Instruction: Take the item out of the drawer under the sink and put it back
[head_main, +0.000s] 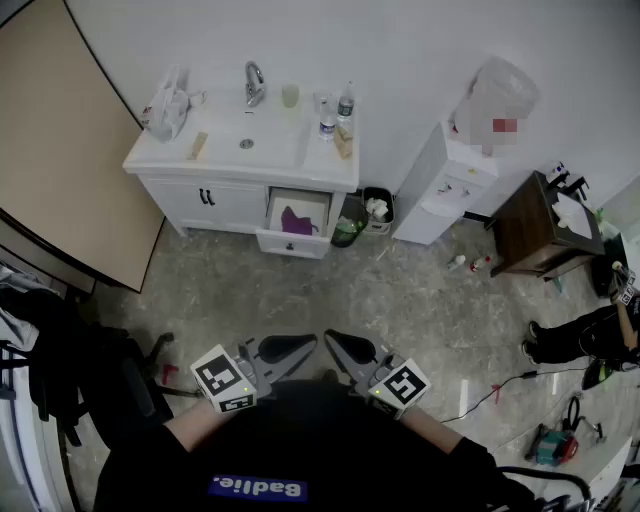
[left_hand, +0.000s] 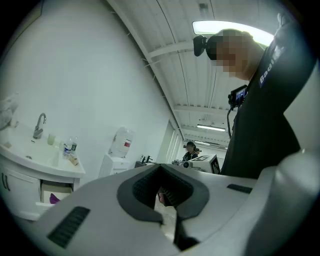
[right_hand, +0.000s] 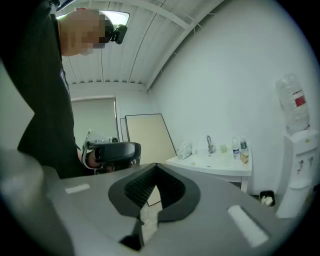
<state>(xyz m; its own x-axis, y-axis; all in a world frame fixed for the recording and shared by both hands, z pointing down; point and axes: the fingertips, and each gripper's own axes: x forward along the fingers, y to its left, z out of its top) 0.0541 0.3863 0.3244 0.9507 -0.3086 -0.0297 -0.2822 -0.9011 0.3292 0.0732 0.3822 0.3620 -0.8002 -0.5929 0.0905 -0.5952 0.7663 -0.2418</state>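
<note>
While the drawer (head_main: 290, 243) under the sink (head_main: 225, 140) stands open holding a purple item (head_main: 296, 220), the left gripper (head_main: 300, 347) and right gripper (head_main: 335, 345) keep jaws closed, empty.

Left gripper (head_main: 300, 345), right gripper (head_main: 338, 346), seemingly closed

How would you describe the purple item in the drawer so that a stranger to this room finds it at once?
At the far wall stands a white sink cabinet. Under its right half one drawer is pulled open, beside closed doors. The purple item lies inside, the only coloured thing in that pale drawer.
</note>
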